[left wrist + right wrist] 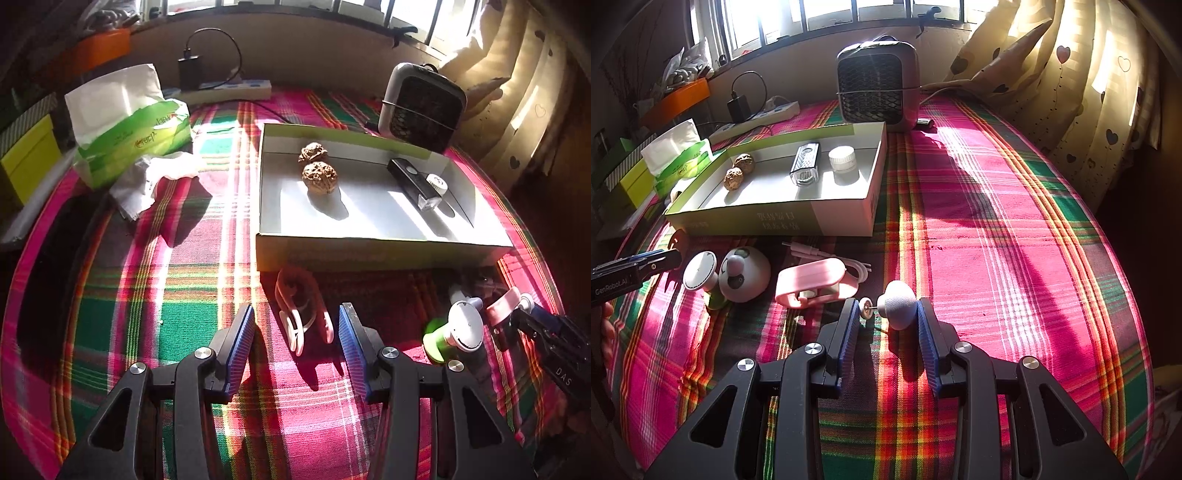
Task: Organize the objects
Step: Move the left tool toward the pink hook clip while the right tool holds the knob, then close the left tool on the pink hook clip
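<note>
A shallow white box with green sides sits on the plaid tablecloth. It holds two walnuts, a black bike light and a small white jar. My left gripper is open, with a pink-and-white clip lying just ahead between its fingers. My right gripper is open around a small grey round-headed piece with a wheel; whether the pads touch it I cannot tell. Its fingertip shows in the left wrist view.
Between the grippers lie a white-and-green round toy and a pink holder with white cable. A tissue pack, power strip and small heater stand behind the box. Curtains hang at the right.
</note>
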